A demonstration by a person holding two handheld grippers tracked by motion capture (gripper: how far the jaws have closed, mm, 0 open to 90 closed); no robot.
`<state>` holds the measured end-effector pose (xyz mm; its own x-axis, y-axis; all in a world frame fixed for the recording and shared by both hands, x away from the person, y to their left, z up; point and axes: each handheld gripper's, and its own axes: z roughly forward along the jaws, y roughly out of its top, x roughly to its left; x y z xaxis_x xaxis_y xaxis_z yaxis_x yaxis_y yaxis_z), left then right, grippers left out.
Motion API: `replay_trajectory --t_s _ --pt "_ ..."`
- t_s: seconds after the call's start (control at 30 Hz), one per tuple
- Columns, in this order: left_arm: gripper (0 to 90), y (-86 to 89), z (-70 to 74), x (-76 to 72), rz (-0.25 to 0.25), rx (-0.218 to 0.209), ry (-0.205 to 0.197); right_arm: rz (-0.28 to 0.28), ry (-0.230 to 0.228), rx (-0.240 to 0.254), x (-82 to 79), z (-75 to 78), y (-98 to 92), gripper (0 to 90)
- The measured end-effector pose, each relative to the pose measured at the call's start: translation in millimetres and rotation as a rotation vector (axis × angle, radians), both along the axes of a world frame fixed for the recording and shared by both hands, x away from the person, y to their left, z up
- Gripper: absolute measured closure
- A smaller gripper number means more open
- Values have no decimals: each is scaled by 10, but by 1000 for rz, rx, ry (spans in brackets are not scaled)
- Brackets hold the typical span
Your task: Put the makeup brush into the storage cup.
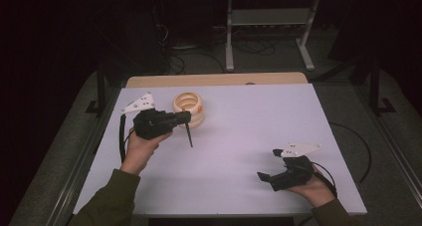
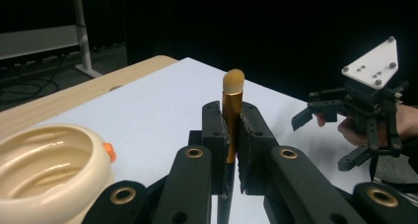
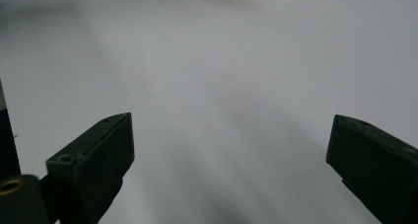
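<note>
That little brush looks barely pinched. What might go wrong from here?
1. The left hand-held gripper clamps the makeup brush only around its thin gold collar, so it could slip or swing in the grip.
2. The cream ribbed bowl sits right beside that gripper; a careless swing may knock it.
3. The right hand-held gripper is open, off to the side, too far to steady anything.

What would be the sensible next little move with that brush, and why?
Probably carry the makeup brush sideways over the cream bowl and lower it in. The left tongs are shut on its gold ferrule, the bowl sits right beside them, and the right tongs stand open, holding nothing.
</note>
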<state>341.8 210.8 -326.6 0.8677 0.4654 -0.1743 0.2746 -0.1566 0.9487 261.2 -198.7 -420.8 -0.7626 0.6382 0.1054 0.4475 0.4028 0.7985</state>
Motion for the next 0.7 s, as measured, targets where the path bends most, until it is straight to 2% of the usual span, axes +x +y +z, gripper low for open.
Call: replay_trajectory --t_s 0.3,0.7 --pt "836 -5 77 111 6 -1 -4 -24 -31 36 -27 0 -102 34" --pt "836 12 165 257 22 -1 -11 -75 -106 91 -91 9 -248 34"
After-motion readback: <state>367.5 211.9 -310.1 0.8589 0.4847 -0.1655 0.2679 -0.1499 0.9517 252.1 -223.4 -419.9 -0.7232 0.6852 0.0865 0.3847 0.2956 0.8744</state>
